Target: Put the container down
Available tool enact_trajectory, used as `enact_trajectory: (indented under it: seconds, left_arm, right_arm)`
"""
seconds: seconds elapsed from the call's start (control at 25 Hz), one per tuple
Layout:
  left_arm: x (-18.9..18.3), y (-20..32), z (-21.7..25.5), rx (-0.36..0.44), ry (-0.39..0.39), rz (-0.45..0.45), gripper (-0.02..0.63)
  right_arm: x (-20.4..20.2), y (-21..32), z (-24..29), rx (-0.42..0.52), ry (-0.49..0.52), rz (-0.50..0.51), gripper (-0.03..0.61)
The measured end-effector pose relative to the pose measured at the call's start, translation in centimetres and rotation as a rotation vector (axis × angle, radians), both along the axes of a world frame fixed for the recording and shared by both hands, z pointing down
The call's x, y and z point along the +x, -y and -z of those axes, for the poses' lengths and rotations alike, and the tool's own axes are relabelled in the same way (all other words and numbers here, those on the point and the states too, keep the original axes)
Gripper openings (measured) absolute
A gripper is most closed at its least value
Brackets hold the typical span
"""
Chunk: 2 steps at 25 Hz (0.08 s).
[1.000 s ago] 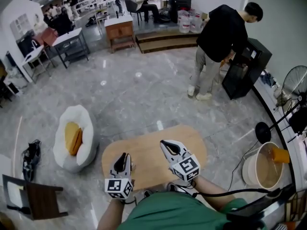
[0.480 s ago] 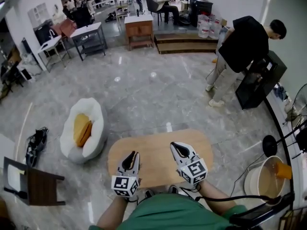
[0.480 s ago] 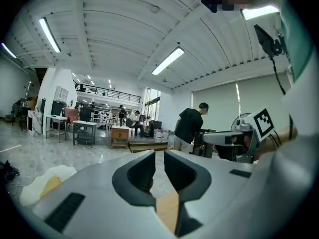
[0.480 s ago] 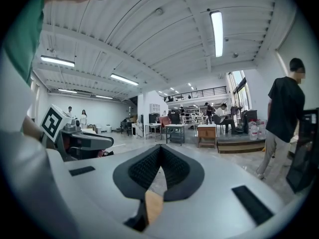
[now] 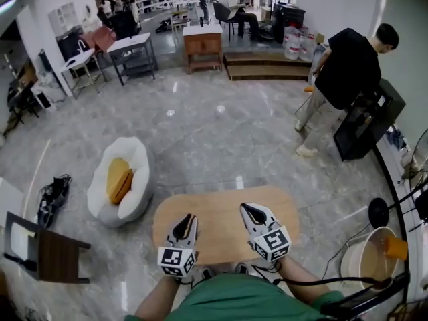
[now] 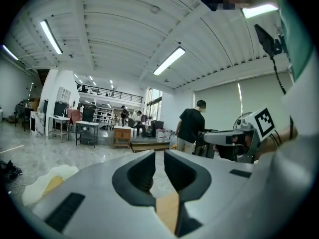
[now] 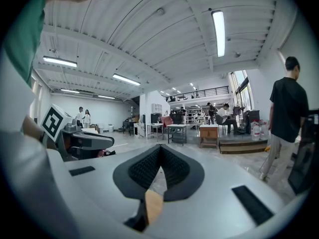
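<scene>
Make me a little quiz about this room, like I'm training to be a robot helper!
1. True or false: a container stands on the oval wooden table.
2. What lies on the white beanbag seat? A) a yellow cushion B) a blue ball C) a red book
3. Fill the gap: the left gripper and the right gripper both have their jaws ____, with nothing between them.

Key: 1 false; 2 A; 3 shut.
</scene>
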<state>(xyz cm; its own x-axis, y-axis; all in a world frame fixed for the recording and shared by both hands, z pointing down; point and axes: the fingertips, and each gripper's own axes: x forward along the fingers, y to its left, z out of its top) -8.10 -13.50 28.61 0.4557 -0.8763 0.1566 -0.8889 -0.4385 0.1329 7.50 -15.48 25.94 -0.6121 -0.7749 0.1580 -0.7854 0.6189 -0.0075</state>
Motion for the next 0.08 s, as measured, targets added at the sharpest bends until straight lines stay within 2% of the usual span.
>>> enact_trajectory:
  seconds: [0.08]
  left_arm:
    - [0.12, -0.17, 0.49, 0.000, 0.000, -0.002, 0.066]
  right_arm:
    - [0.09, -0.17, 0.44, -0.002, -0.001, -0.002, 0.012]
